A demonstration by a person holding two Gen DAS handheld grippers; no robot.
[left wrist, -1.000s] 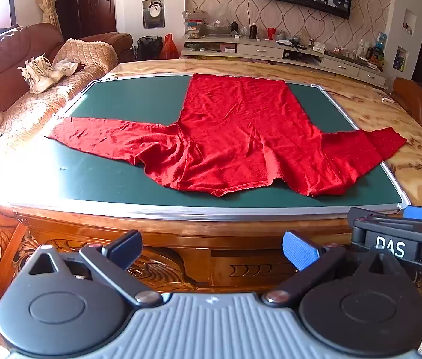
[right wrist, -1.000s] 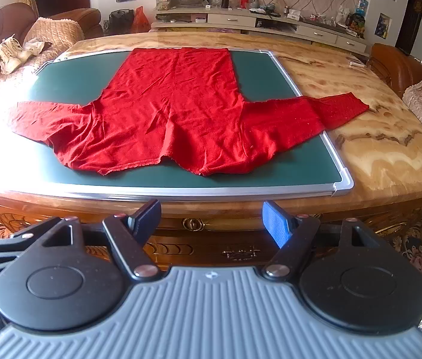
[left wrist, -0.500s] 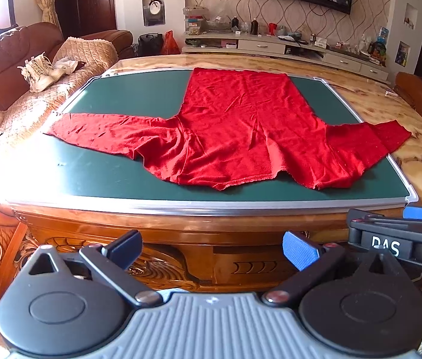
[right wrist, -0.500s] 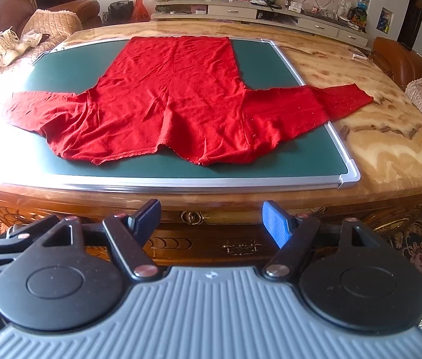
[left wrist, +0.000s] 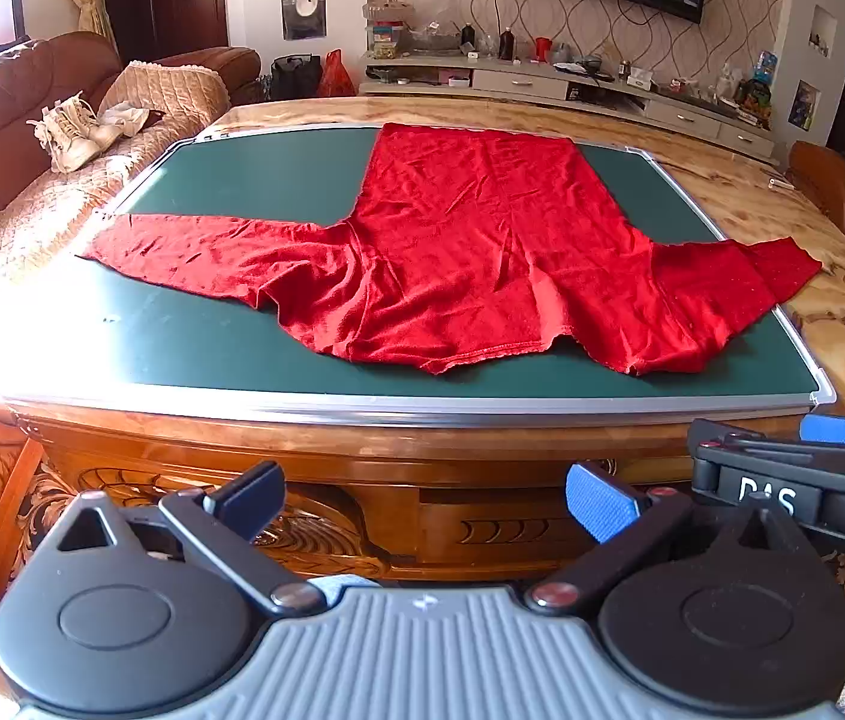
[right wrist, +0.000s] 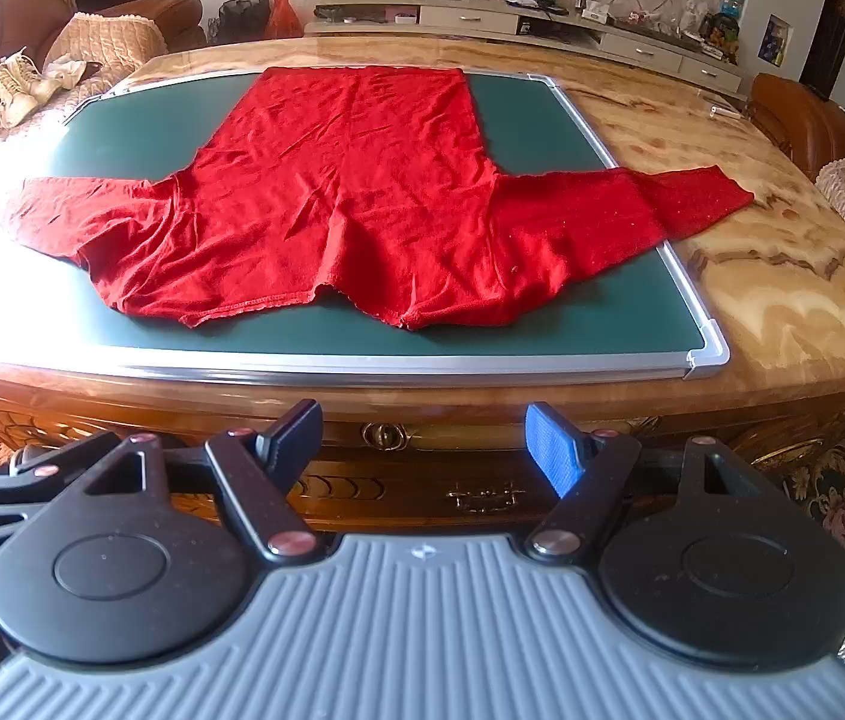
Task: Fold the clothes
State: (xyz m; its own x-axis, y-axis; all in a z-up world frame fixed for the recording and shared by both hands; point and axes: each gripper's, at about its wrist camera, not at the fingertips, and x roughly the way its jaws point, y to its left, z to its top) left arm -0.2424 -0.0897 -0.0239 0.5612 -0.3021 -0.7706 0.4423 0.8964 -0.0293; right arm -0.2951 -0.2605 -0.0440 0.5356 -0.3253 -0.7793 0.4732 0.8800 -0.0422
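A red long-sleeved shirt (left wrist: 470,252) lies spread flat on a green mat (left wrist: 194,348), collar edge toward me, sleeves out to both sides. It also shows in the right wrist view (right wrist: 350,204), on the same mat (right wrist: 542,324). Its right sleeve end (right wrist: 698,198) hangs past the mat onto the marble tabletop. My left gripper (left wrist: 422,495) is open and empty, held in front of the table's near edge. My right gripper (right wrist: 425,438) is open and empty too, also short of the table. The right gripper shows at the left wrist view's right edge (left wrist: 806,468).
The mat lies on a marble-topped wooden table (right wrist: 782,300). A brown sofa (left wrist: 14,120) with shoes and a cushion stands at the left. A TV cabinet (left wrist: 572,78) with several bottles runs along the far wall. Brown chairs (right wrist: 812,120) stand at the right.
Both grippers have risen and moved a little closer to the table, so the shirt sits lower and larger in both views. The shirt has not moved.
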